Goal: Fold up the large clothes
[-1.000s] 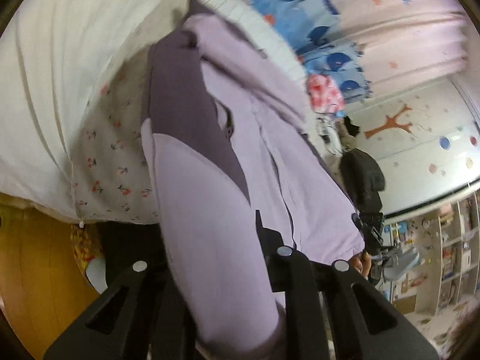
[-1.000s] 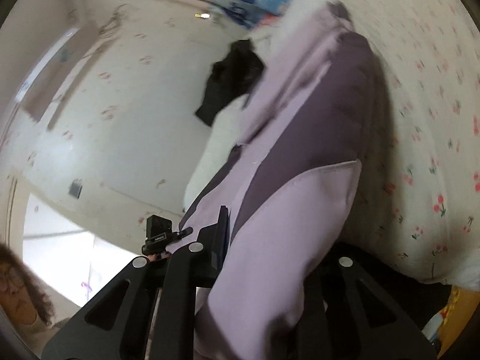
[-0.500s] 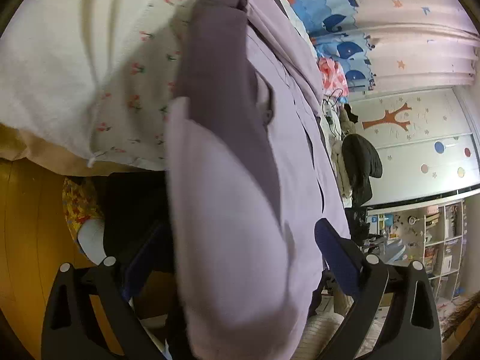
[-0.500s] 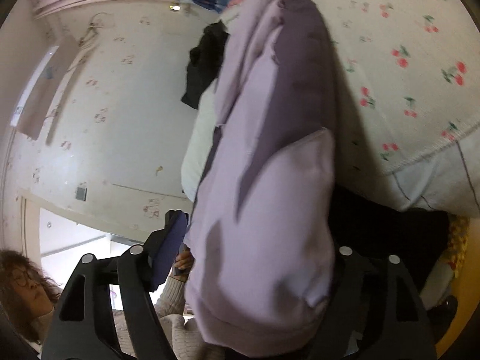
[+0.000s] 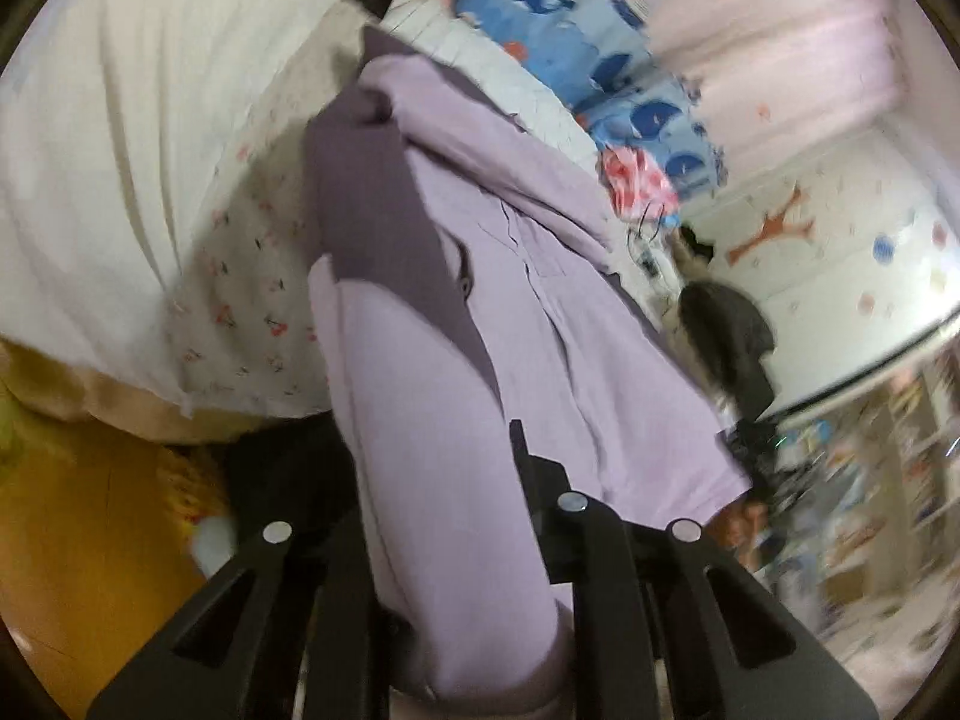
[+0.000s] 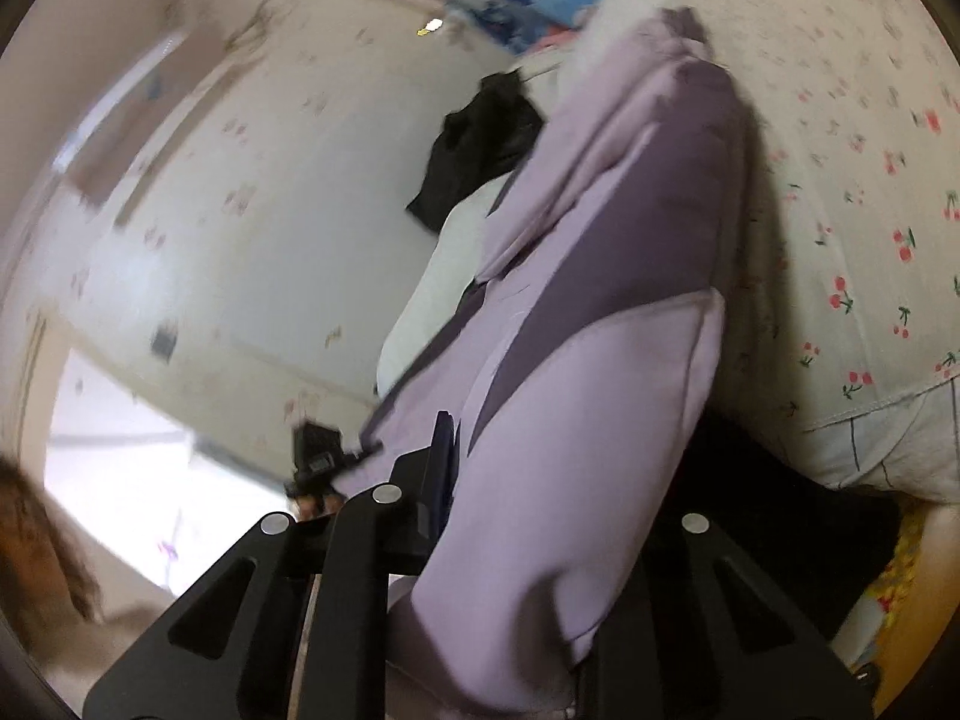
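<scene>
A bedroom: a bed spread with a cherry-print sheet (image 5: 240, 300) and a plump white quilt (image 5: 120, 138), a whale-print blanket (image 5: 576, 54) at the far end, pink curtains (image 5: 780, 48) and a wall bearing an orange tree sticker (image 5: 774, 228) to the right. A black garment (image 6: 480, 144) lies on the bed beyond the work.

The lilac jacket (image 5: 480, 324) — pale purple with darker purple panels — lies along the bed, its long axis running from each camera away toward the far end. A sleeve-like fold droops off the near edge of the bed.

The left gripper (image 5: 456, 546) is closed on this near end; cloth fills the space between its fingers. The right gripper (image 6: 540, 546) grips the same garment (image 6: 600, 360) in like manner, its jaws having just been closing, with cloth between them. The two grips sit side by side at the near end, and the other gripper shows beyond the jacket's edge in each view — low at the right in the left view, low at the left in the right view.

The coming move probably turns on this: the bulk of the jacket lies ahead of both grippers, along the line they point. A fold carried away from the person would lay the near end over the far part. Neither hand is clearly nearer the garment, so both would travel together. Motion blur hides finer detail.
</scene>
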{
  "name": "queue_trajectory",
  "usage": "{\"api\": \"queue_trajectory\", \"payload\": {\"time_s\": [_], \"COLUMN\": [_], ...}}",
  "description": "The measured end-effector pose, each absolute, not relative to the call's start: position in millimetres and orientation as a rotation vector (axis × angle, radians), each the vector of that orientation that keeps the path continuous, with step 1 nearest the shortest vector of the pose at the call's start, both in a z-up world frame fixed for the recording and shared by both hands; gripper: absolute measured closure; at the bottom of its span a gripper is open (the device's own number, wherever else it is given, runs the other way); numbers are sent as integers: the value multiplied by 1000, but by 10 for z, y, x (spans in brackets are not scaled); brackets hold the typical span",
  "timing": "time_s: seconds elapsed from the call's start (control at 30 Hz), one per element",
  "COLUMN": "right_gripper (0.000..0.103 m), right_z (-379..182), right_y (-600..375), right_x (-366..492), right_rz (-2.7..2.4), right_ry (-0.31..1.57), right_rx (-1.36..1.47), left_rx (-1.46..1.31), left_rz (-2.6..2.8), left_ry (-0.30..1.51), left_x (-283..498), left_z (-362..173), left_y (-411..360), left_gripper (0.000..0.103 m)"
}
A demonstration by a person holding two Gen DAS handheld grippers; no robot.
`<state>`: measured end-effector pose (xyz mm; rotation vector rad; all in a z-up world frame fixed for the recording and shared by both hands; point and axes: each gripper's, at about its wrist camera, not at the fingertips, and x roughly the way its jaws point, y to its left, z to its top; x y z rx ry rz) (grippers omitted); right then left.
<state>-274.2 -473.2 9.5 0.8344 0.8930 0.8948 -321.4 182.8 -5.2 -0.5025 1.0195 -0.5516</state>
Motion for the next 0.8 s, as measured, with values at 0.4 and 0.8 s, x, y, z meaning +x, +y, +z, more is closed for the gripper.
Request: {"api": "queue_trajectory", "payload": {"time_s": [0.4, 0.8], "right_gripper": [30, 22], "right_z": [-250, 291], "right_y": [-4857, -4638], "right_x": [-2679, -1746], "right_rz": [640, 353], "right_ry": [1103, 983], "right_rx": [731, 427], "left_rx": [20, 351], "left_rz": [-110, -3], "left_ry": [1004, 896], "left_x": [-3354, -3468], "left_z": [-276, -149], "left_y": [1441, 1215], "left_gripper": [19, 18]}}
